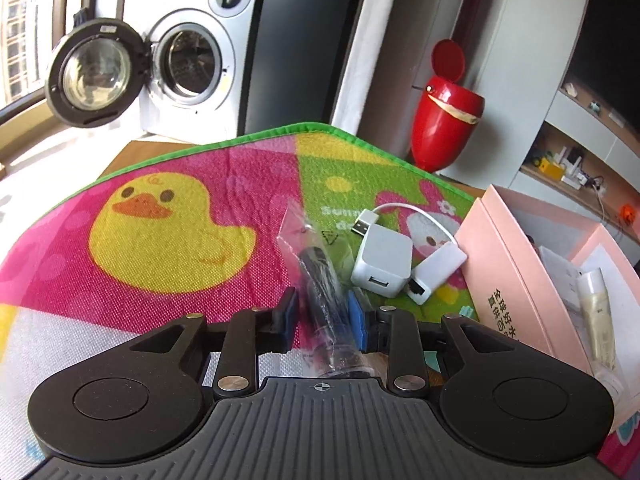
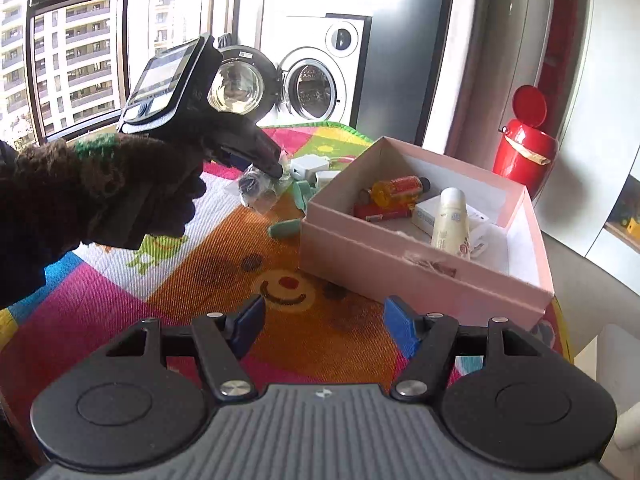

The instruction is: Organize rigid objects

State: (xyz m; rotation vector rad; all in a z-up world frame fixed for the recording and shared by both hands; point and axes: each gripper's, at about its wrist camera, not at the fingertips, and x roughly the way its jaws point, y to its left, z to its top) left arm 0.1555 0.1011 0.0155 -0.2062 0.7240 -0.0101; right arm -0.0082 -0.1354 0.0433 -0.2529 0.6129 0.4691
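Observation:
My left gripper [image 1: 323, 316] is shut on a clear plastic bag with a black part inside [image 1: 320, 276], held just above the colourful mat [image 1: 168, 216]; the bag also shows in the right wrist view [image 2: 256, 190]. A white charger cube [image 1: 382, 266] and a white adapter with a USB cable [image 1: 438, 268] lie just right of it. The pink box [image 2: 420, 276] holds an orange bottle [image 2: 396, 190], a cream tube [image 2: 450, 222] and a white carton [image 2: 430, 212]. My right gripper [image 2: 324, 324] is open and empty over the mat, in front of the box.
A green piece [image 2: 286, 228] lies on the mat left of the box. A red bin [image 2: 524, 152] stands behind the table. A washing machine [image 1: 188, 64] with its door open is at the back. The mat's green edge [image 1: 304, 128] marks the far side.

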